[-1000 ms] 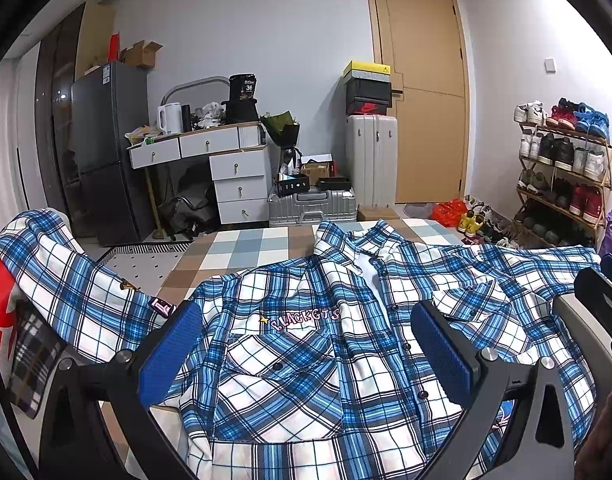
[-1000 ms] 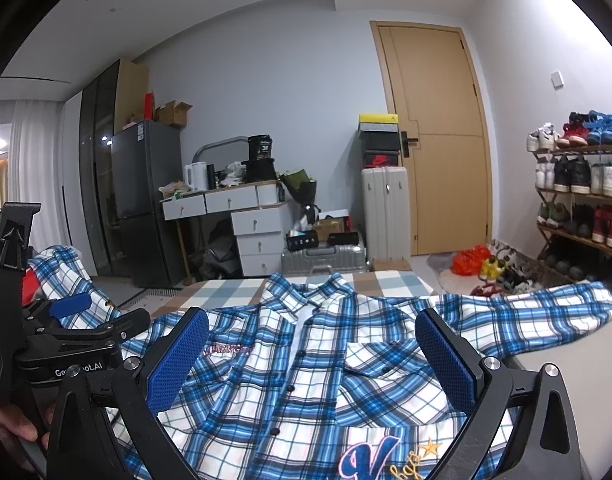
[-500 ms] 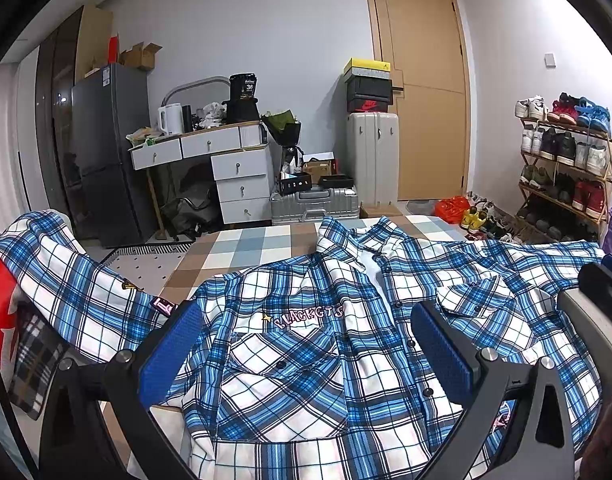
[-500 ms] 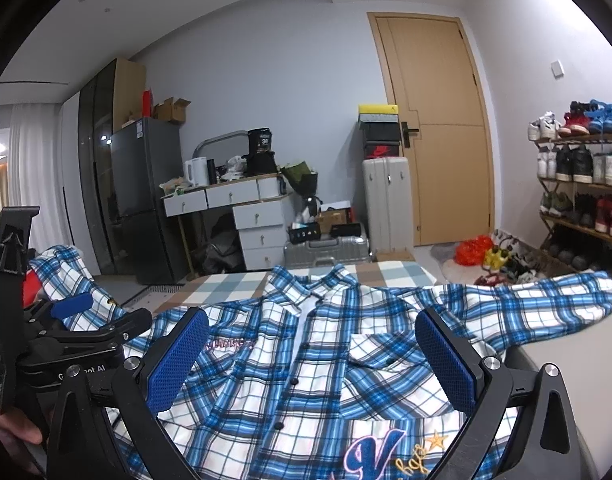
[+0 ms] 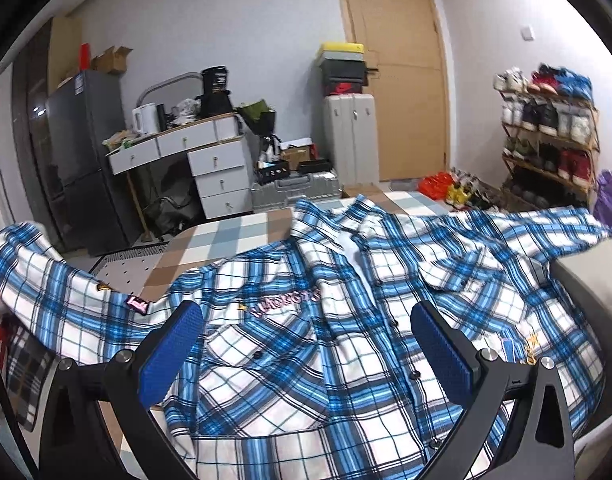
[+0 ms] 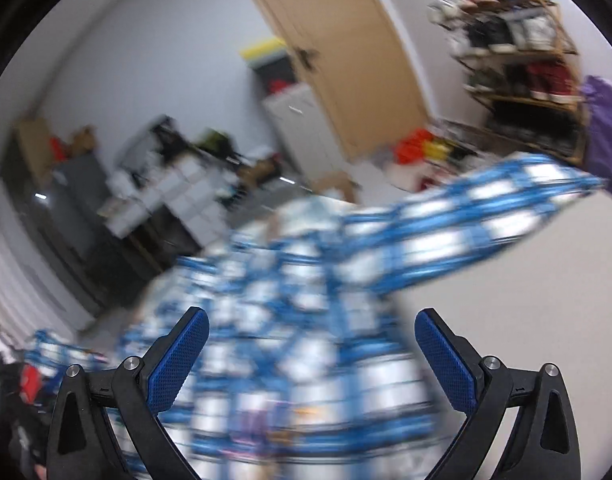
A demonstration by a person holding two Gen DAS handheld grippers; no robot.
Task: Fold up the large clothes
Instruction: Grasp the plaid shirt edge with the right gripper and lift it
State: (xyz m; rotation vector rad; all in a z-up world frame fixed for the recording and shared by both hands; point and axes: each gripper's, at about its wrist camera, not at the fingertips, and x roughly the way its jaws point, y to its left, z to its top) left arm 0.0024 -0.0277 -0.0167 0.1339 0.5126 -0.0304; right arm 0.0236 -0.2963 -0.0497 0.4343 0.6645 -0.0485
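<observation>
Getting ready to fold: the shirt is lying flat, both grippers are hovering with fingers spread, holding nothing. Next, grabbing a sleeve.

Shirt: blue, white and black plaid; pink lettering on chest
Bed cover: checked in tan, pale blue and white
Left gripper: black frame; blue textured pads
Right gripper: black frame; blue pads
Door: tan wood
Drawers: white
</observation>
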